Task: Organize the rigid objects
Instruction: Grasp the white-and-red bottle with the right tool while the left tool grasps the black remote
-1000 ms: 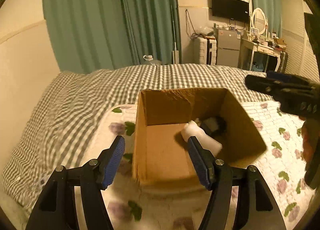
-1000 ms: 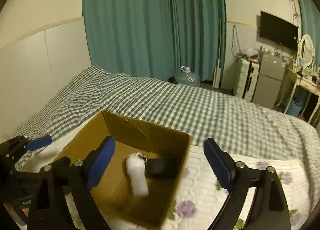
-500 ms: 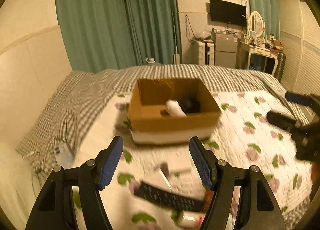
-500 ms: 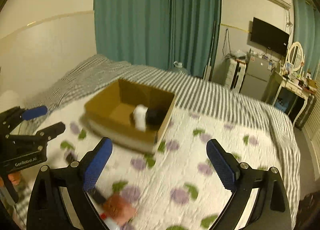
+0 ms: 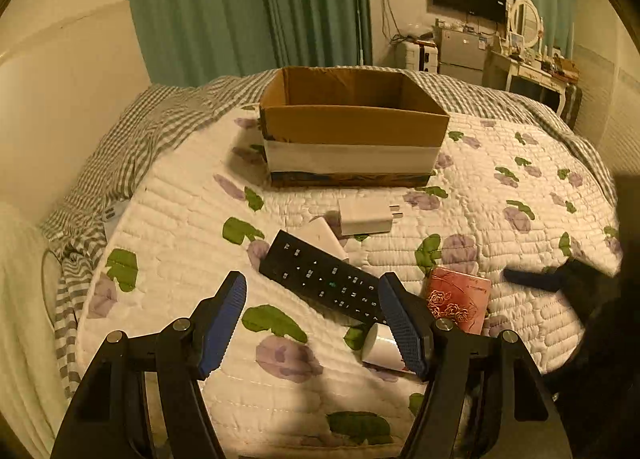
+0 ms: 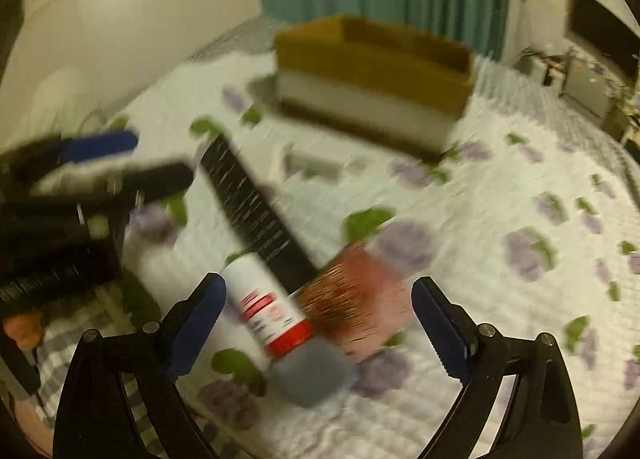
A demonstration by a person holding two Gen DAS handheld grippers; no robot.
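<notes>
While both grippers hang empty, most sorting looks undone. Left gripper point(image 5: 312, 315) wide open over the remote point(image 5: 320, 279); right gripper point(image 6: 318, 319) jaws closing a little, nothing pinched, around the white tube point(image 6: 266, 307) and red box point(image 5: 458, 305) (blurred). Farther: white charger point(image 5: 366, 215), then cardboard box point(image 5: 352, 127), its contents hidden from here. Open quilt point(image 5: 500, 187) to the right; bed edge drops off left.
</notes>
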